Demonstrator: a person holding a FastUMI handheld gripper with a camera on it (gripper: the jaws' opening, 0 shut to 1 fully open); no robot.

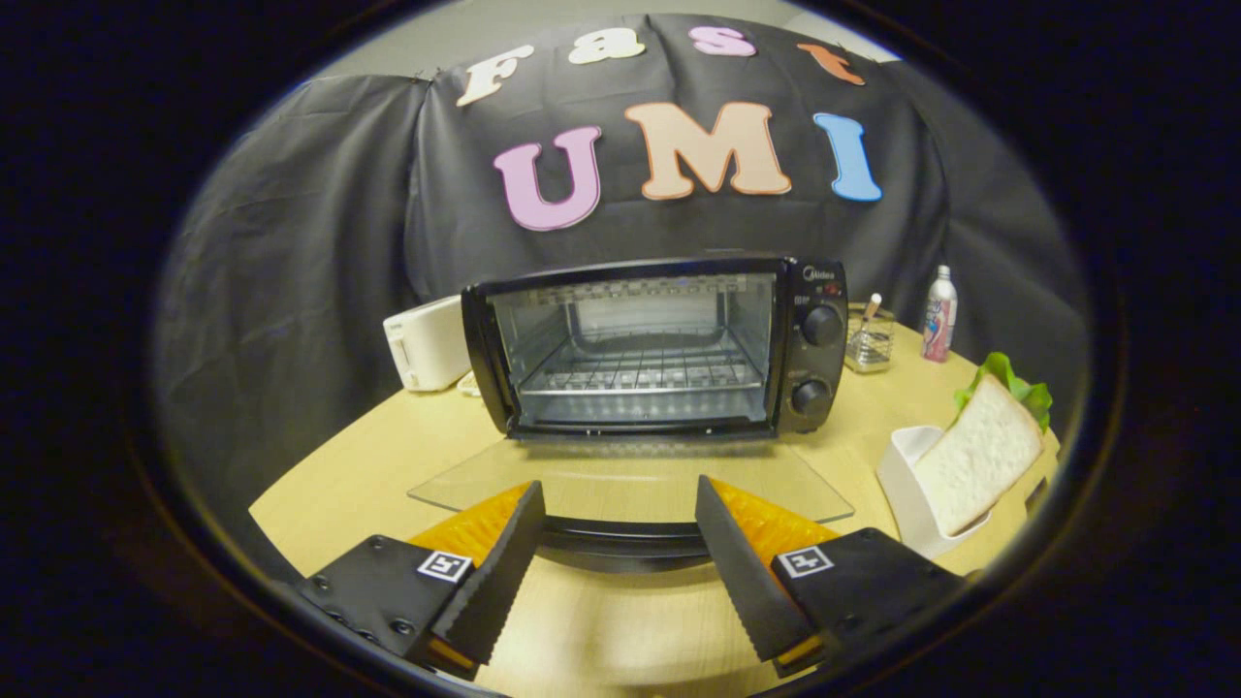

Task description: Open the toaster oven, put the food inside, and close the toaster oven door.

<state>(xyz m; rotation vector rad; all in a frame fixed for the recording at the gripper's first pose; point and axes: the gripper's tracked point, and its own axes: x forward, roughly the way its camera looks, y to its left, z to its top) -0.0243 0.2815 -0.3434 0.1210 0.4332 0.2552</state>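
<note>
While gripper [620,543] hovers low over surface [388,436], jaws wide, empty | toaster oven [654,344] door [630,485] down | sandwich [979,451] partly cut off.

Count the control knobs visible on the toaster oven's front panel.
2: upper knob and lower knob, stacked on the toaster oven panel right of its open door. Gripper open.

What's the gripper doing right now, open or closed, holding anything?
Gripper: open, holding nothing; its fingers straddle the handle of the lowered toaster oven door without touching it.
</note>
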